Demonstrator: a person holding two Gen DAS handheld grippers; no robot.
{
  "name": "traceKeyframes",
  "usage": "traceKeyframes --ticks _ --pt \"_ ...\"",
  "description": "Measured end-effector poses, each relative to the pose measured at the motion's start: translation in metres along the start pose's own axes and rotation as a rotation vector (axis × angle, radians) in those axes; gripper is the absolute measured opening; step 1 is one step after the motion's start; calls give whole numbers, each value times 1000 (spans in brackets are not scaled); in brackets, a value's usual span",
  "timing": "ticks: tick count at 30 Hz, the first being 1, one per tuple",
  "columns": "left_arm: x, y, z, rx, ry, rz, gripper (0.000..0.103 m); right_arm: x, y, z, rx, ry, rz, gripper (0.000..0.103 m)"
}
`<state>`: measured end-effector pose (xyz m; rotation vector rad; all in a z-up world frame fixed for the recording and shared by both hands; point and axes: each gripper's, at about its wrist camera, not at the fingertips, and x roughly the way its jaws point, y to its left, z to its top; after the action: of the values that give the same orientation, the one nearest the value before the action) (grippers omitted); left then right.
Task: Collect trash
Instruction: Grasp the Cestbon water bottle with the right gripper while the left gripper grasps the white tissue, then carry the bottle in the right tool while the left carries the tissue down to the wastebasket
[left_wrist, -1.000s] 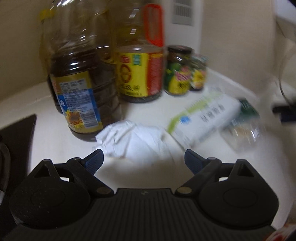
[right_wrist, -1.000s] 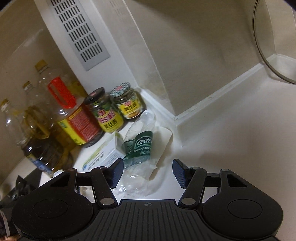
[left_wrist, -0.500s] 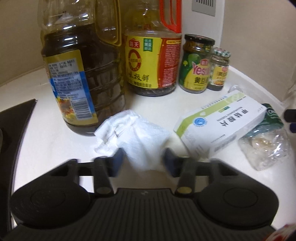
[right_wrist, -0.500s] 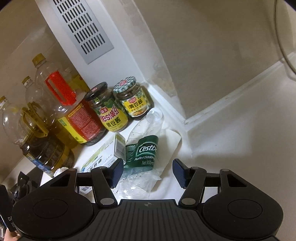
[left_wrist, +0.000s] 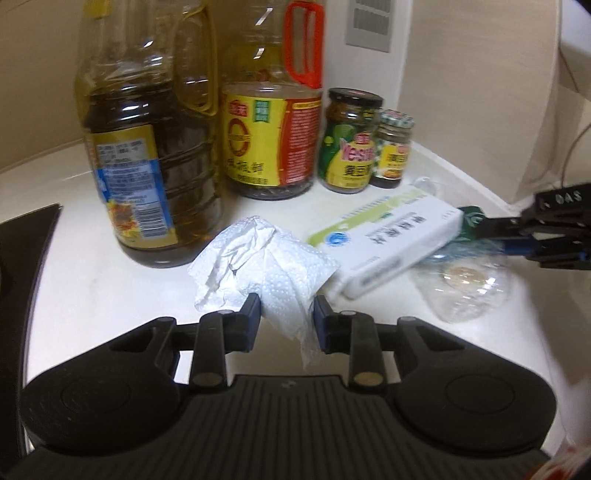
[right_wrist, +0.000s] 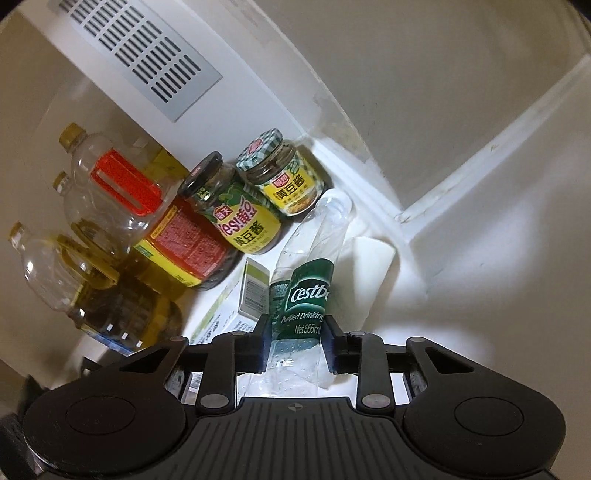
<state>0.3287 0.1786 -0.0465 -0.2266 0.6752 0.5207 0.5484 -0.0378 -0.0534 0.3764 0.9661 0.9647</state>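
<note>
Left tongs (left_wrist: 287, 318): just closed in; pads pinch the lower fold of the tissue (left_wrist: 264, 264), clamped on it.
Tissue: crumpled, white, dotted; on the counter (left_wrist: 92, 288) just before the oil jug (left_wrist: 147, 147); its right edge meets the box (left_wrist: 388, 243).
Right tongs (right_wrist: 297, 341): just closed in; pads squeeze the bottle (right_wrist: 306, 291) at its green label, clamped on it. In the left view these tongs (left_wrist: 491, 240) reach in from the right onto the bottle (left_wrist: 465, 280).
Bottle: clear, crushed, lying on the counter (right_wrist: 498, 258), mouth toward the corner; touching the box (right_wrist: 251, 291) on its left.
Box: white and green carton, flat, between tissue and bottle.
Paper (right_wrist: 369, 269): white piece under and right of the bottle.
Behind: red-handled jug (left_wrist: 273, 122), dark-lidded jar (left_wrist: 351, 140), checked-lid jar (left_wrist: 393, 147), all upright in a row along the wall.
Far left: dark hob edge (left_wrist: 22, 258) on the counter.
</note>
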Motion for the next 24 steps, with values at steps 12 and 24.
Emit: traceKeyframes --ticks 12,24 --pt "12 -14 6 68 23 -83 27 27 4 1 98 66 114 28" --pt "9 -5 4 88 34 -102 27 36 24 -4 97 61 149 18"
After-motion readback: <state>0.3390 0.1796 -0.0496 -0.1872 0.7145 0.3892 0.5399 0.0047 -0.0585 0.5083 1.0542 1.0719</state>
